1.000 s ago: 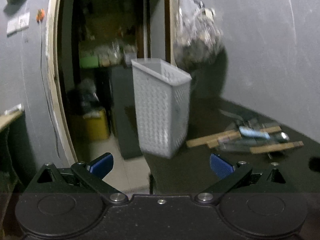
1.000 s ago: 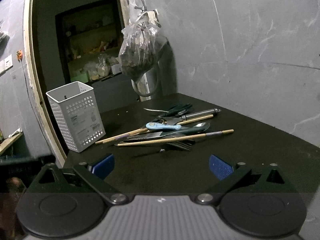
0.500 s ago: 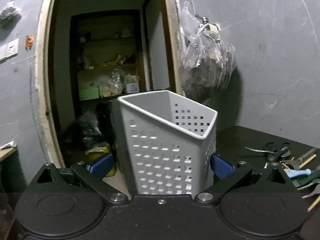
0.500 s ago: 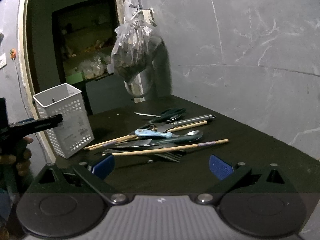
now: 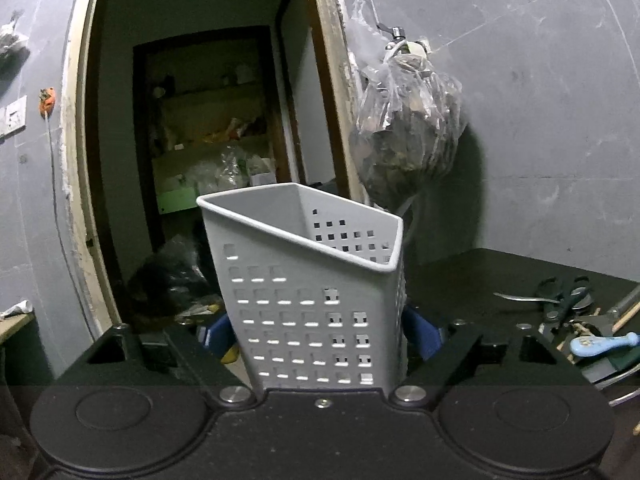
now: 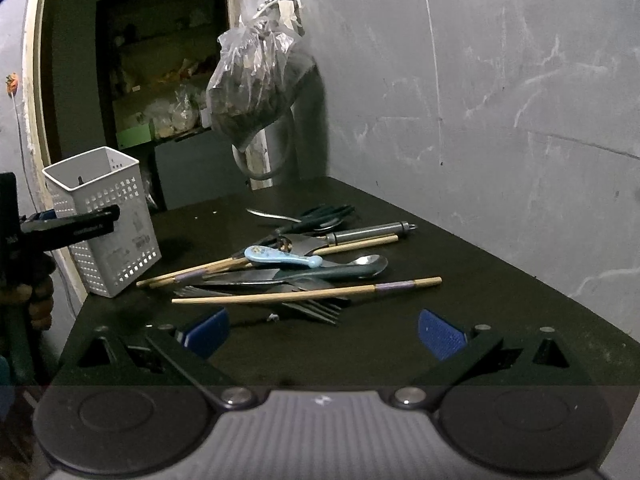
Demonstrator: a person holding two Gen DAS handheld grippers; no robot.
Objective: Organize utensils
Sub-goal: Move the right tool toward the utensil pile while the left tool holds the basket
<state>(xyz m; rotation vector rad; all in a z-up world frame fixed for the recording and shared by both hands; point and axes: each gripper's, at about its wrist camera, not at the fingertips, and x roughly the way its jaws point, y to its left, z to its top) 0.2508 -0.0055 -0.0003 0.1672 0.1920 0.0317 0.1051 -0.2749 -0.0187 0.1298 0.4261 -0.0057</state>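
Holder: I have the white perforated utensil holder [image 5: 316, 304] between the blue pads of my left gripper [image 5: 320, 336]. It stands near the table's left edge, by the doorway, and in the left wrist view it leans a little.

Left gripper: the jaws have just been closing. The pads now sit against the holder's two side walls, low down, so I read this as a pinch on it. I judge the low grip is there to keep the tall, light holder steady while it is moved or filled.

Right gripper: my right gripper [image 6: 324, 334] is spread wide with nothing between its pads. It hangs above the near part of the black table [image 6: 480, 280], facing the pile.

Utensils: all loose in one heap mid-table, none in the holder yet. I can see wooden chopsticks [image 6: 308, 294], a fork [image 6: 312, 308], a spoon [image 6: 360, 264], a pale blue handled piece [image 6: 280, 258], a steel cylindrical tool [image 6: 372, 234] and dark scissors [image 6: 328, 214].

Why this layout: I think one hand anchors the holder so the other is free to feed it.

Changed since a second ago: the left gripper stood well short of the holder with its jaws wide; half a second ago it straddled the holder, pads clear. The right gripper's view has shifted slightly; the heap looks undisturbed.

Backdrop: a plastic bag [image 6: 256, 92] hangs on the grey wall.
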